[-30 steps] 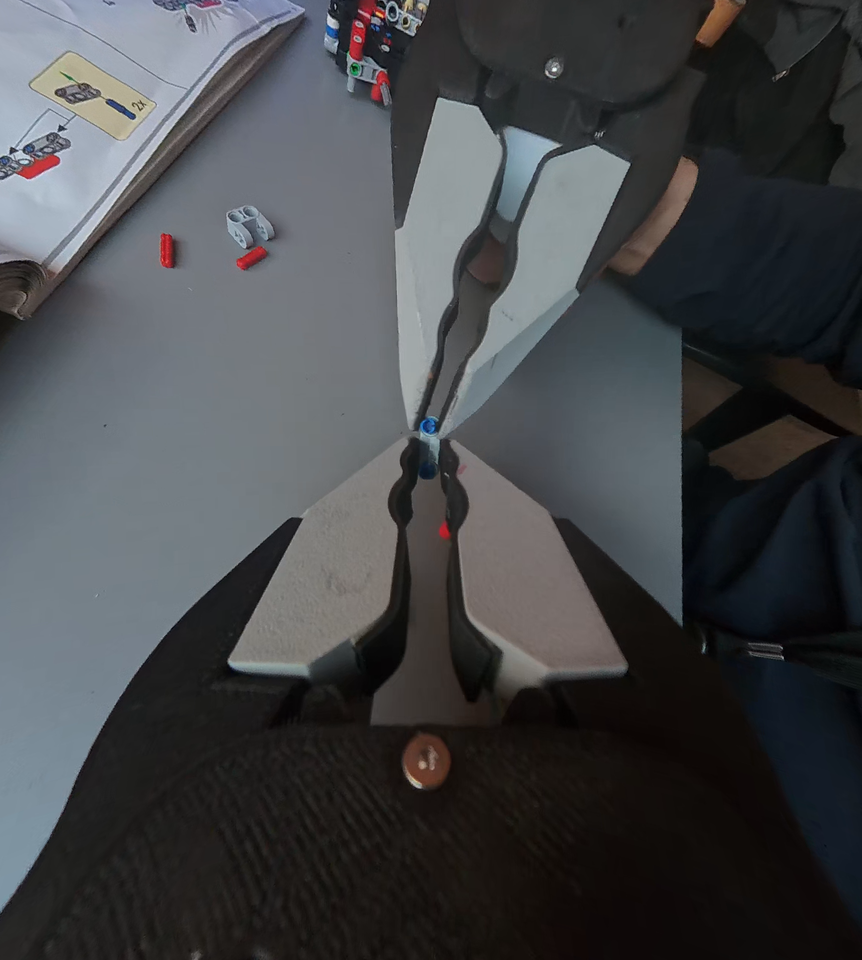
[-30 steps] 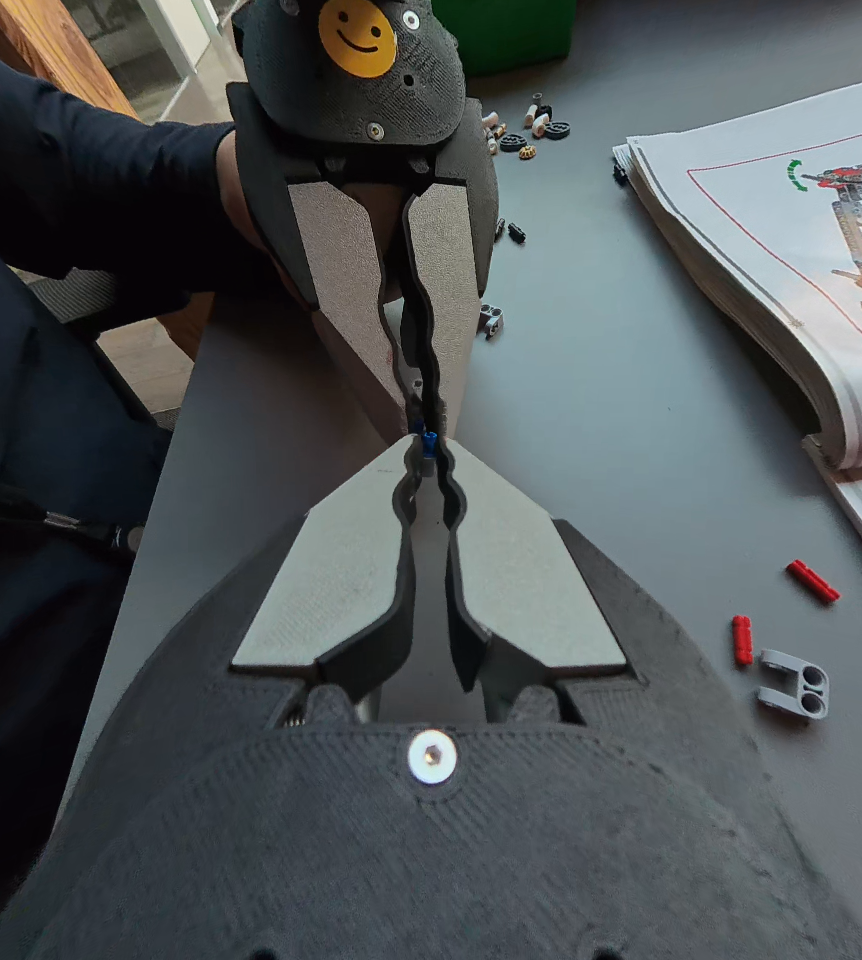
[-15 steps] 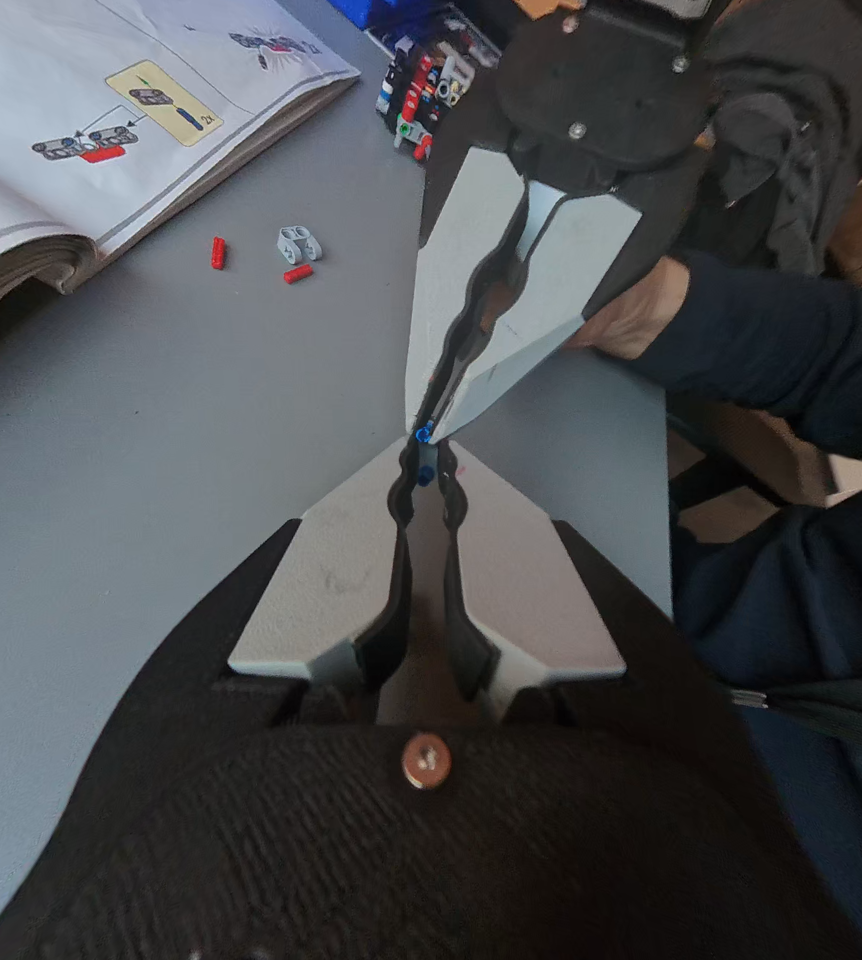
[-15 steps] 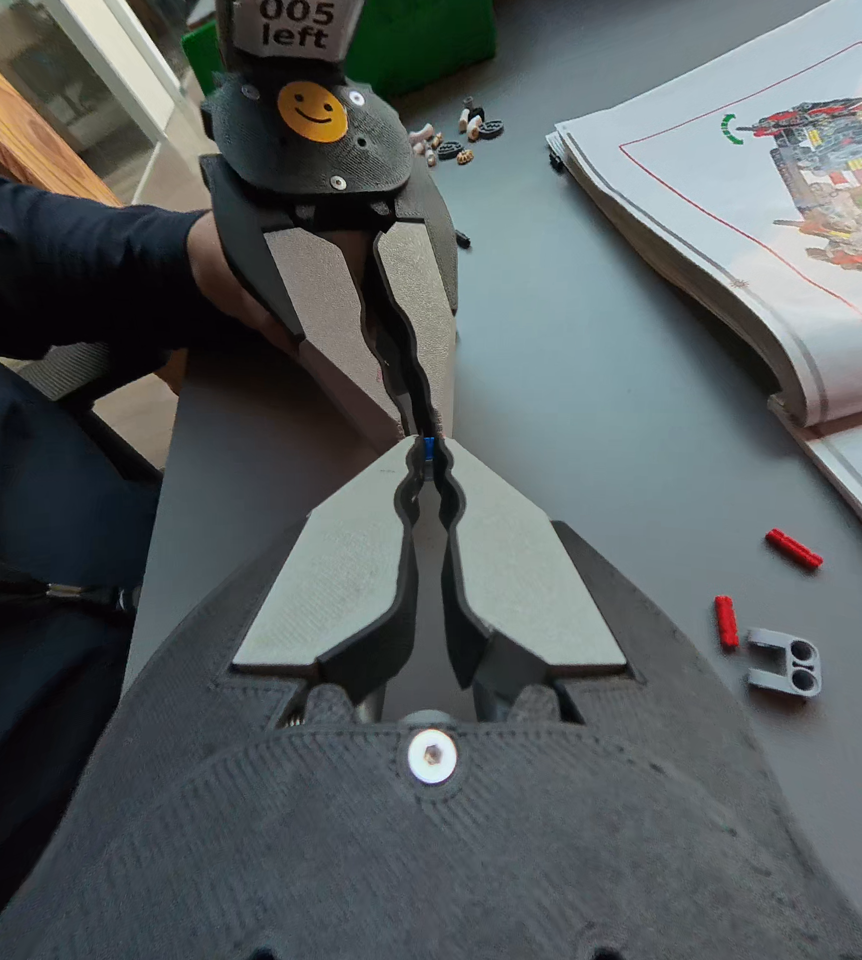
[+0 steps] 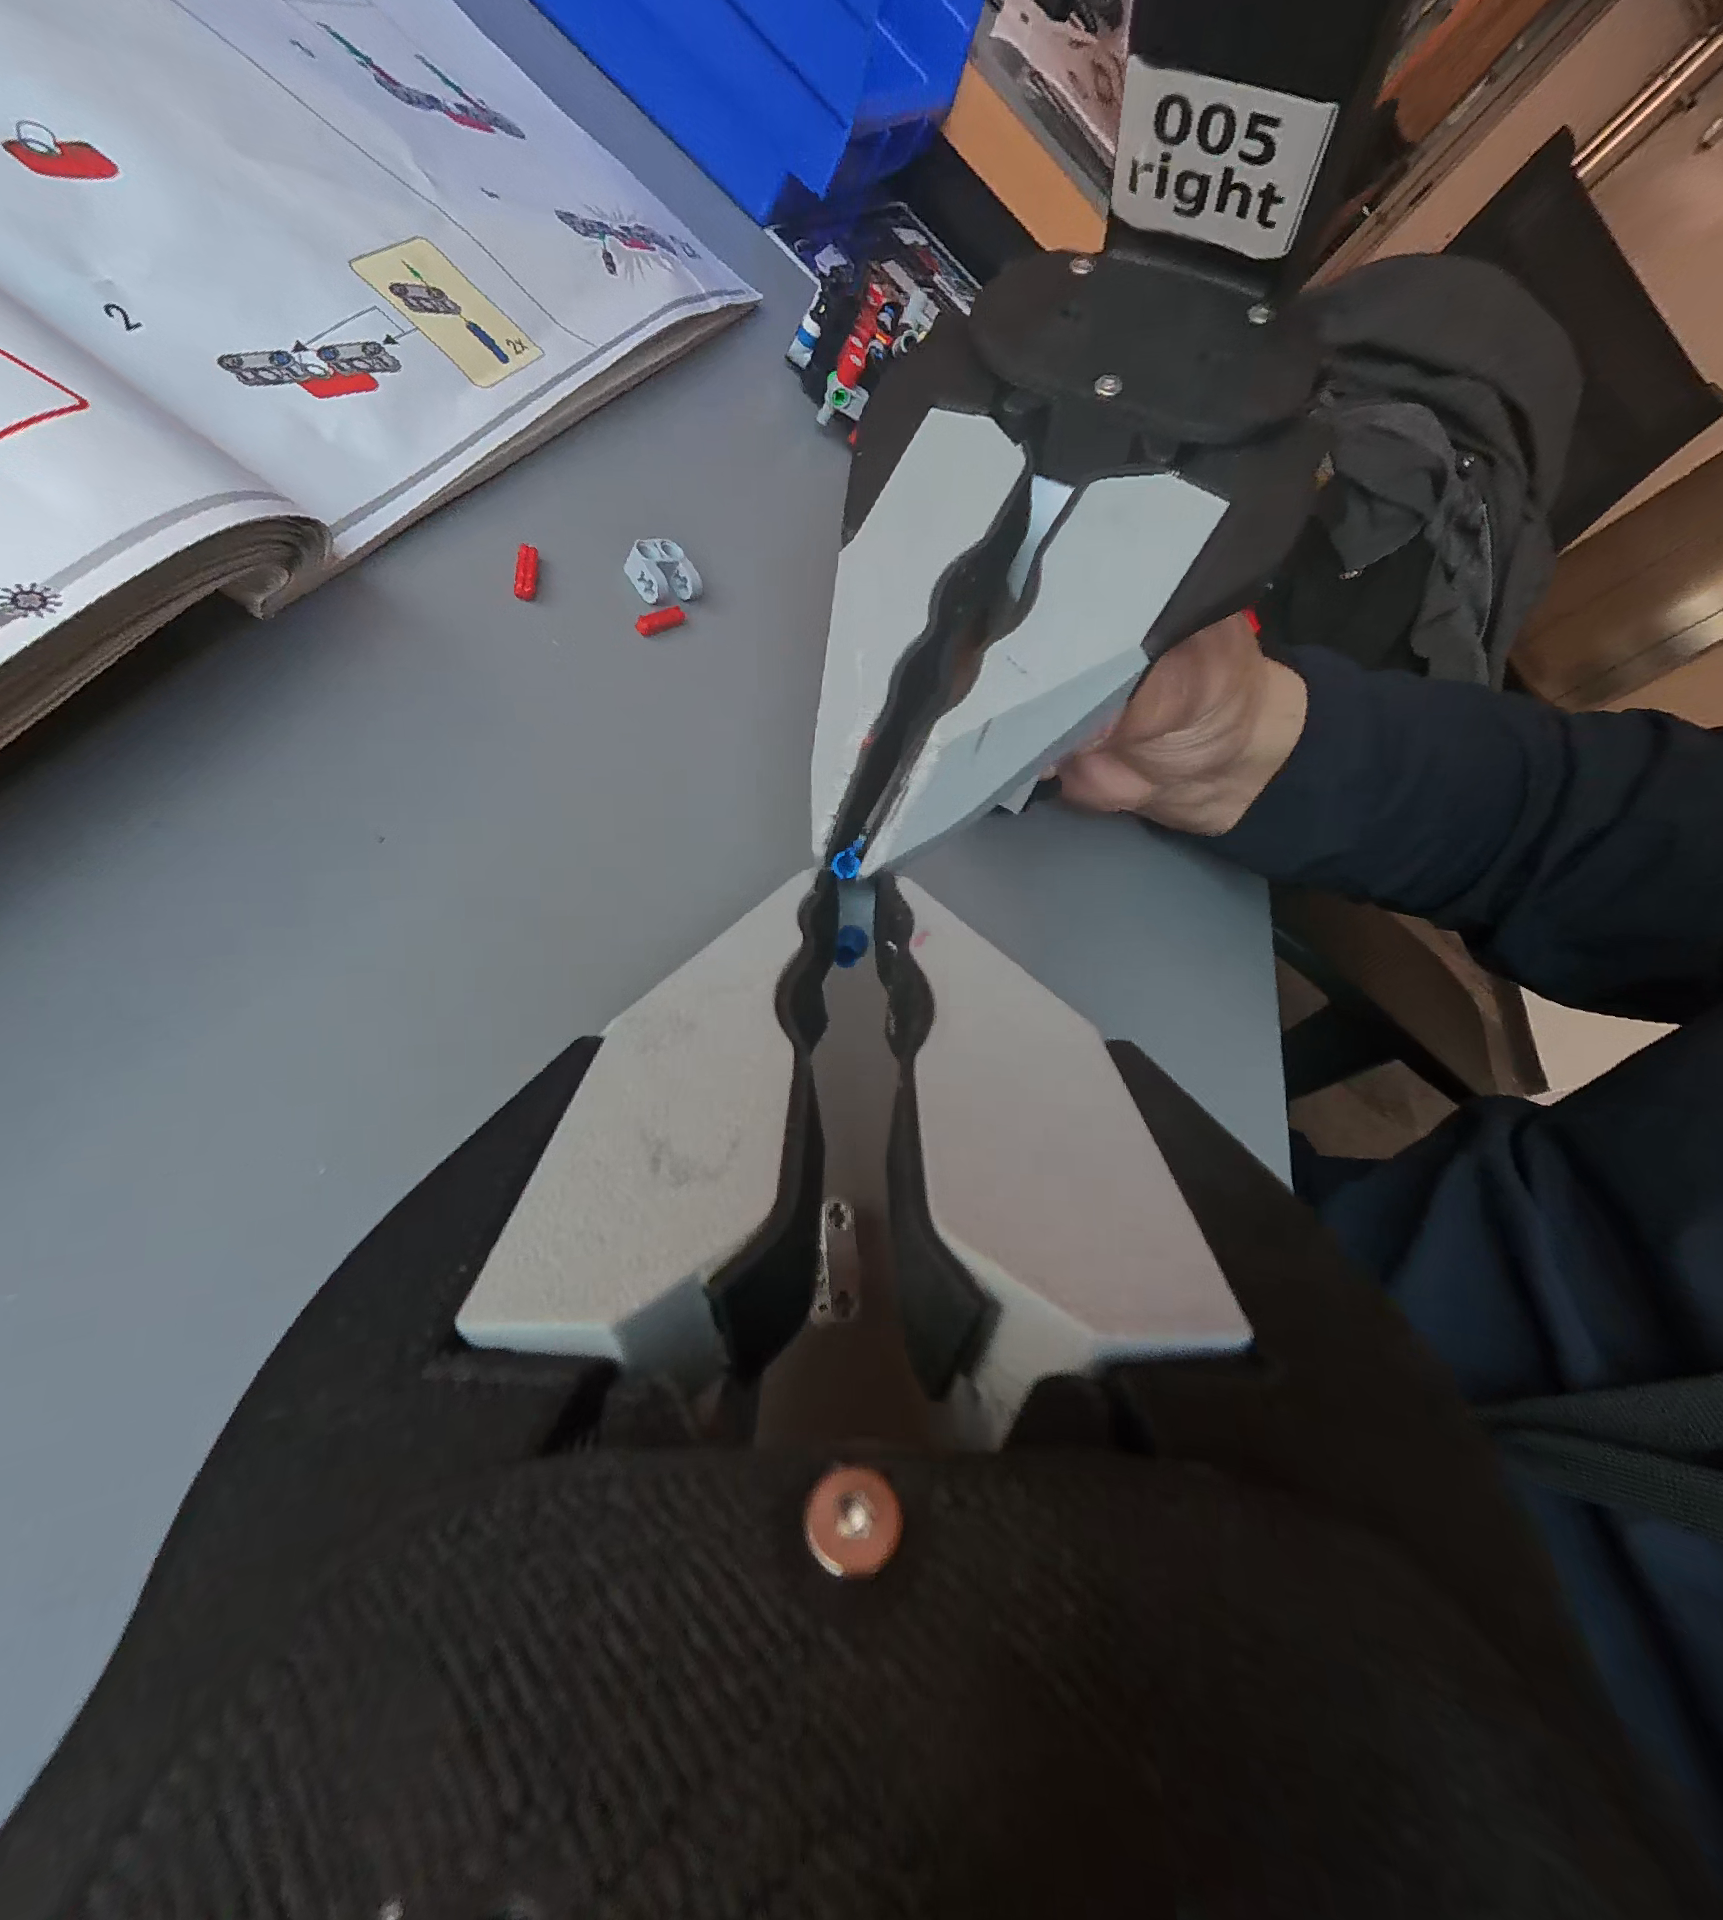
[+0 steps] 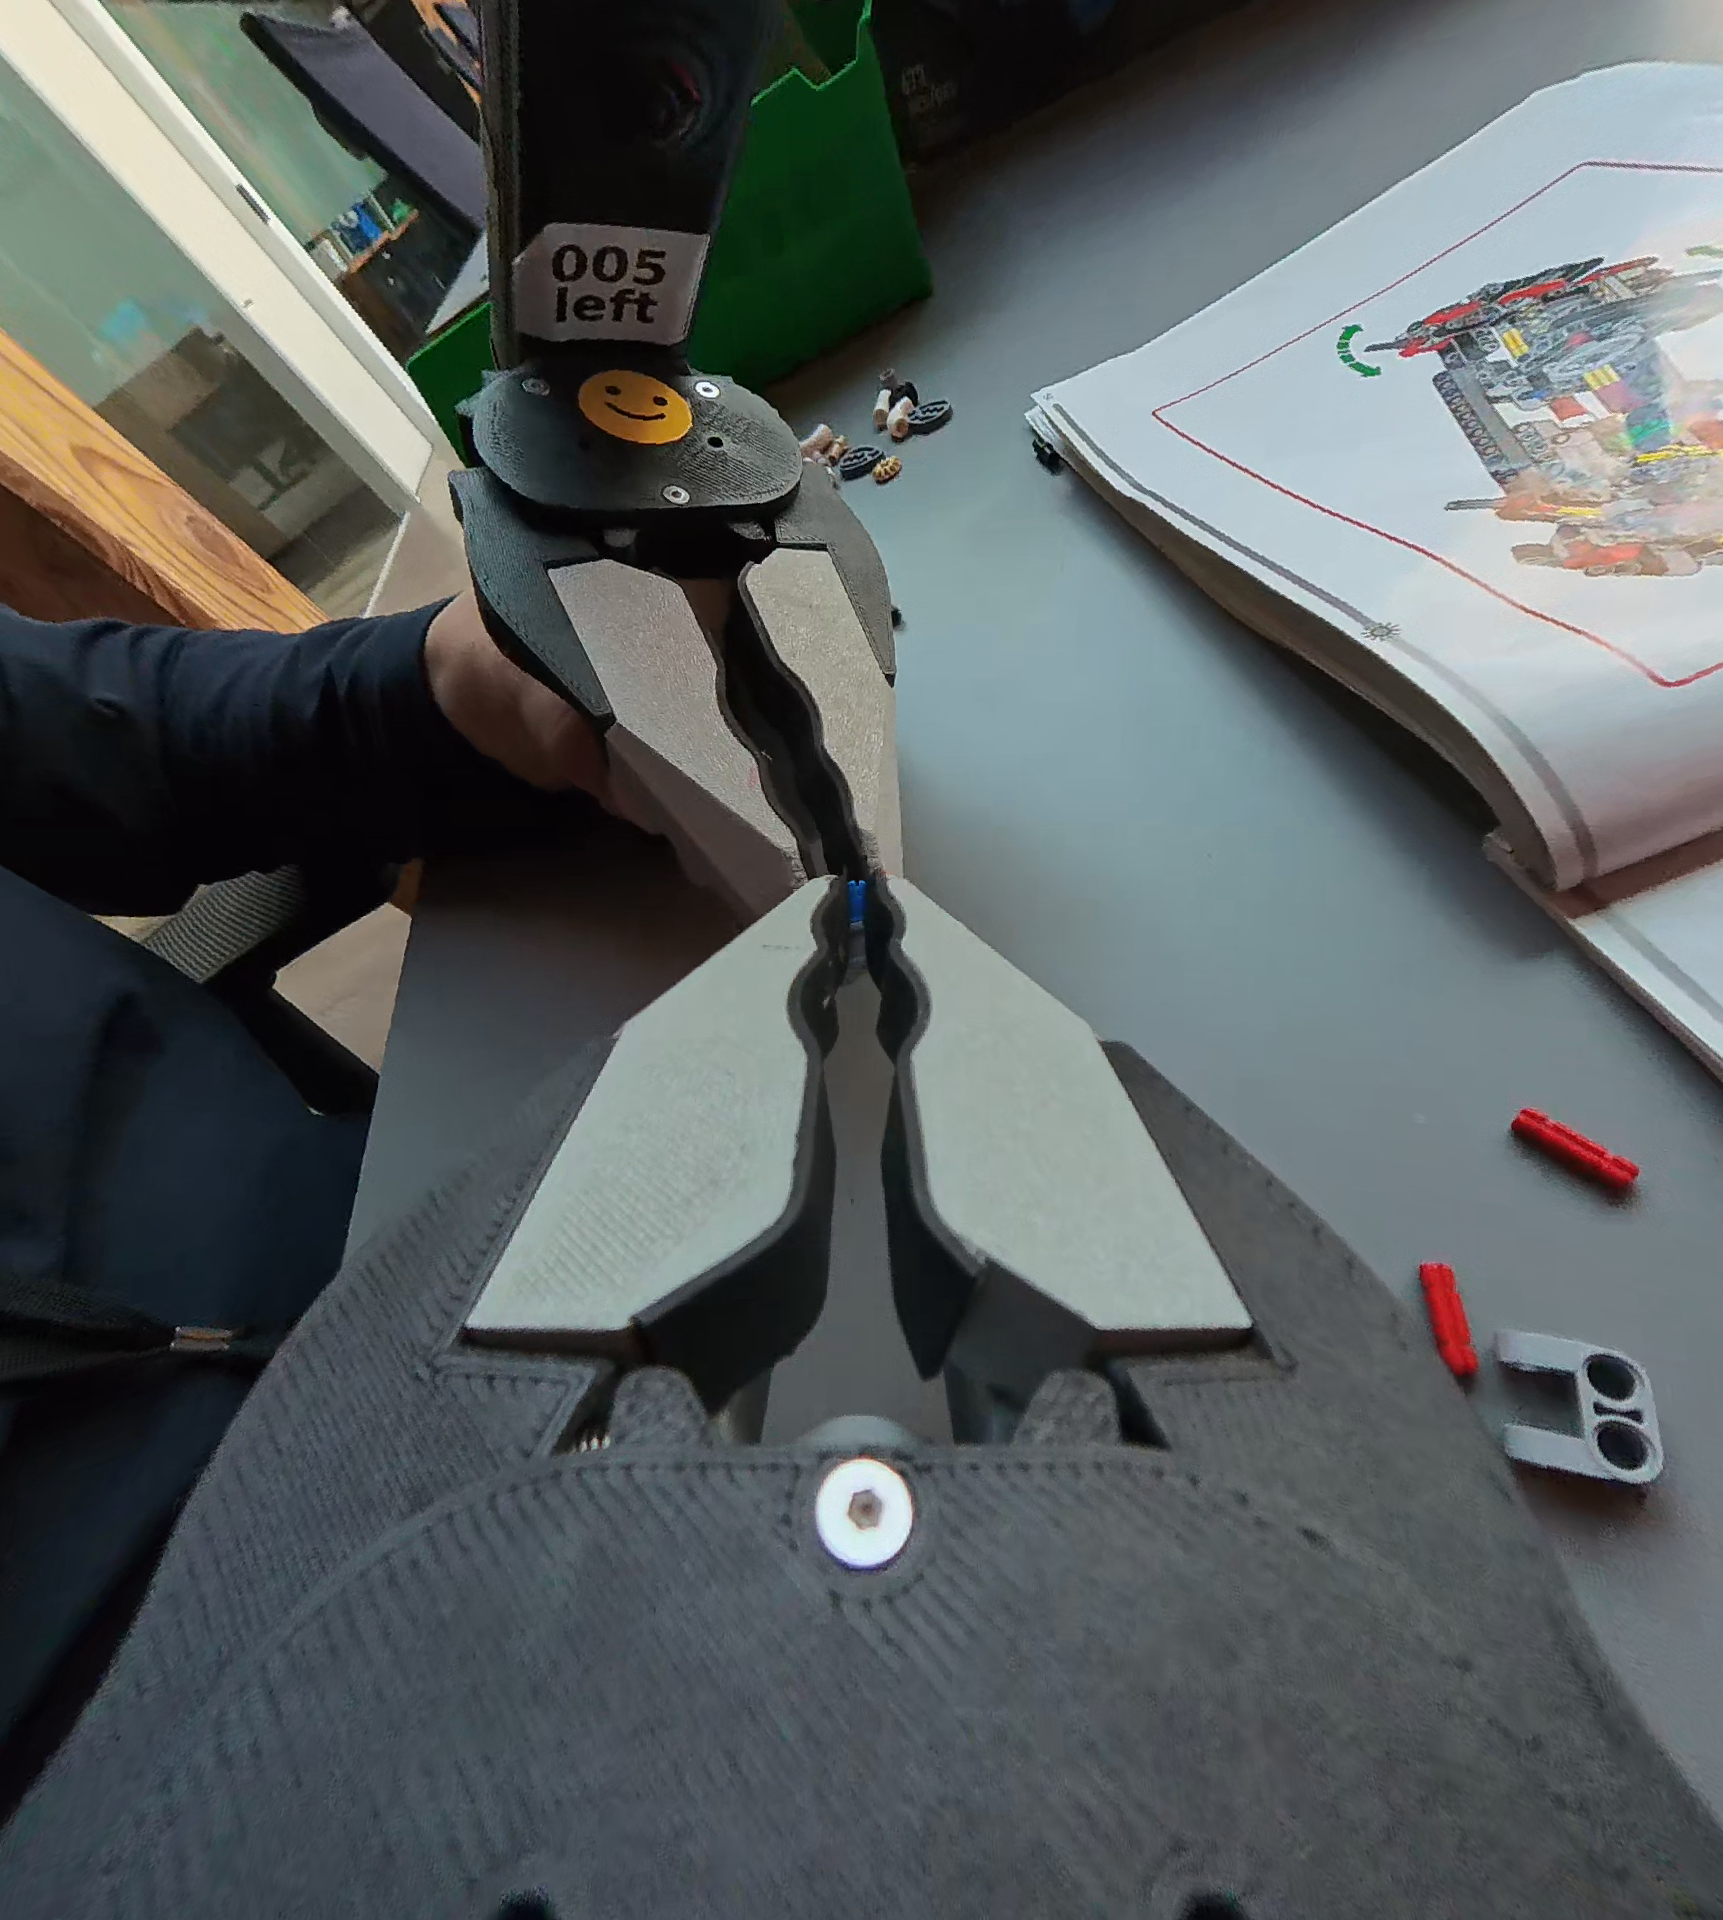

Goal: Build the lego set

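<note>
Grey tabletop (image 5: 213, 935) fills most of both views, with an open instruction booklet (image 5: 161, 312) lying on it, blue bins (image 5: 732, 73) behind in the left wrist view and a green bin (image 6: 815, 208) behind in the right wrist view. Two red pins (image 6: 1574, 1148) and a loose grey connector (image 6: 1579, 1403) are seen lying apart from the grippers, just beside the booklet, and a cluster of small parts (image 6: 888, 431) lies farther back.

Both grippers are held tip to tip above the table's near edge. The left gripper (image 5: 852, 914) is clamped on a small light-grey piece (image 5: 855, 914), from whose near end a blue pin (image 5: 849, 948) protrudes. The right gripper (image 6: 852, 904) is closed on a second blue pin (image 5: 846, 862), its fingertips (image 5: 883, 847) pressed together around it.

The step in hand appears to be a joining: the right-hand pin is presented at the far end of the grey piece. The next move would seem to call for close alignment along the piece's hole and a firm, straight push, since both parts are tiny and held only at their tips.
</note>
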Available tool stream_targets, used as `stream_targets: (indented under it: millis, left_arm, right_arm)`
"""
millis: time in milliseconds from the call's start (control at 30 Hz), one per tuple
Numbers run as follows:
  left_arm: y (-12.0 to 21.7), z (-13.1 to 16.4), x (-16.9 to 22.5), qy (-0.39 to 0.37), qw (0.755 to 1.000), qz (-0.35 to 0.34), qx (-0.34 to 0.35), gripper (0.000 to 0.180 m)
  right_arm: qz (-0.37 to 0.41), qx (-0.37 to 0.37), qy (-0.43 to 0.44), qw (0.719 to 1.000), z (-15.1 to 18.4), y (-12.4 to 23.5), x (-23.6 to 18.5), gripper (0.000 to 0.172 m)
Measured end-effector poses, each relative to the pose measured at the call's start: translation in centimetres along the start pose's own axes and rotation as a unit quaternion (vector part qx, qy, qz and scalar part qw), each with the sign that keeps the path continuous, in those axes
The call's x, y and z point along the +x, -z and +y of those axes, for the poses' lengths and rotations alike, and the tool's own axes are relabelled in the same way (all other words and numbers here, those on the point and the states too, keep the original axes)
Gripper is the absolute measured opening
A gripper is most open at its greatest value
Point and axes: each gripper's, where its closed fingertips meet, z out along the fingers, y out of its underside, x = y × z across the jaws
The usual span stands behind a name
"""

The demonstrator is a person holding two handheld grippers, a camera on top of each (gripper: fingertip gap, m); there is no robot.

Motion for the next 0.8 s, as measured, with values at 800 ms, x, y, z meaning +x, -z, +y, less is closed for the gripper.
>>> stream_targets:
  millis: [800]
  left_arm:
    - [0.7,-1.1,-0.3,0.034,0.998,0.031,0.039,0.005]
  right_arm:
    - [-0.030,0.051,-0.064,0.996,-1.6,-0.3,0.3,0.000]
